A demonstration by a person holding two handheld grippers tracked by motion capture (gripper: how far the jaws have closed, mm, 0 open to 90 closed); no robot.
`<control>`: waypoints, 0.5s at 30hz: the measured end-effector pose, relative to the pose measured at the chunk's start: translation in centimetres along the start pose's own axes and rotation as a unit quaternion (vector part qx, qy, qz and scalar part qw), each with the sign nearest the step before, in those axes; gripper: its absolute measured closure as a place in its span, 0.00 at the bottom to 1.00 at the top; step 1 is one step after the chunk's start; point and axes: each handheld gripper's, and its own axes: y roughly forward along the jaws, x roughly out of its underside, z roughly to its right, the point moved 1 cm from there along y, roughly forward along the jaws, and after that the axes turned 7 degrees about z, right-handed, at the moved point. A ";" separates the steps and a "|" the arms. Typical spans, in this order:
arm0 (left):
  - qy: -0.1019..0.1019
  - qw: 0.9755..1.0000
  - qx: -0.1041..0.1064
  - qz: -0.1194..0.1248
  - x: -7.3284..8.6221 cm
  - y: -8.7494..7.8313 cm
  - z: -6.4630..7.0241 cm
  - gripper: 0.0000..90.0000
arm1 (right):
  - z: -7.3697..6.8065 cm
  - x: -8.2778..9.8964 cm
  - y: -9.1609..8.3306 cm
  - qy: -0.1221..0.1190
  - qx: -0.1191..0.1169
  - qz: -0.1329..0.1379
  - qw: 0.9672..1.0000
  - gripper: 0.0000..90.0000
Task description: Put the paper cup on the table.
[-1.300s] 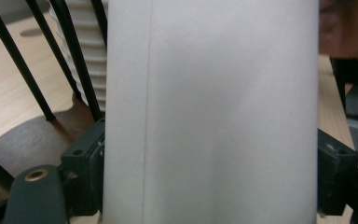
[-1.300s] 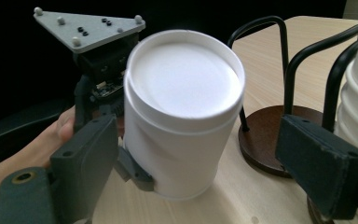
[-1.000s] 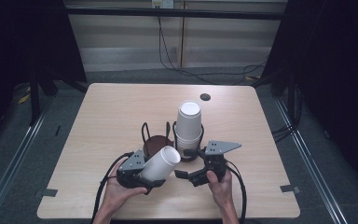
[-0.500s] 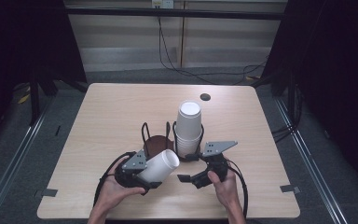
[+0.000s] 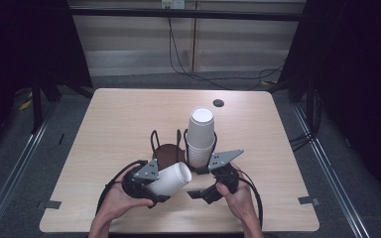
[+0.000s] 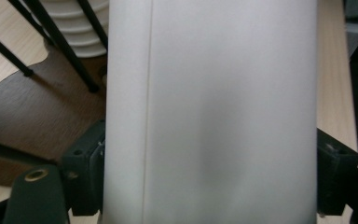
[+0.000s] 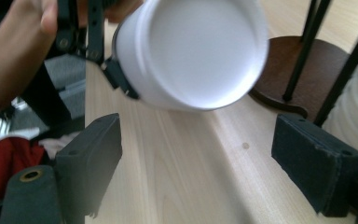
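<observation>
The left gripper [image 5: 155, 184] holds a white paper cup [image 5: 169, 179] on its side above the counter [image 5: 114, 124] — fingers clamped on its wall. Just beside it, the right gripper [image 5: 201, 192] hovers, fingers wide and empty, near the cup stack [image 5: 200, 136] in its wire holder [image 5: 167, 154].

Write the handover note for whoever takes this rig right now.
Left hand-held gripper: shut on a white paper cup, held on its side just above the table.
Right hand-held gripper: open, nothing in it, facing the cup's closed end.
Cup stack stands in the right bay of the wire holder; the left bay's dark wooden base is bare.
Done: one cup in hand.
Left: probably seat it in the holder.
</observation>
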 end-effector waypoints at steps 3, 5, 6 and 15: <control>0.012 1.000 0.000 -0.015 -0.4 -0.1 0.2 0.21 | 0.0 0.1 0.3 -0.016 0.003 -0.017 1.000 0.18; 0.021 0.999 0.003 -0.025 -0.6 -0.1 0.3 0.21 | 0.0 0.1 0.4 -0.021 0.007 -0.024 0.999 0.18; 0.030 0.999 0.003 -0.036 -0.8 -0.1 0.4 0.21 | -0.1 0.0 0.5 -0.025 0.005 -0.029 0.999 0.18; 0.060 0.995 0.009 -0.082 -2.0 -0.3 1.2 0.21 | -0.3 -0.5 1.3 -0.050 -0.002 -0.092 0.994 0.20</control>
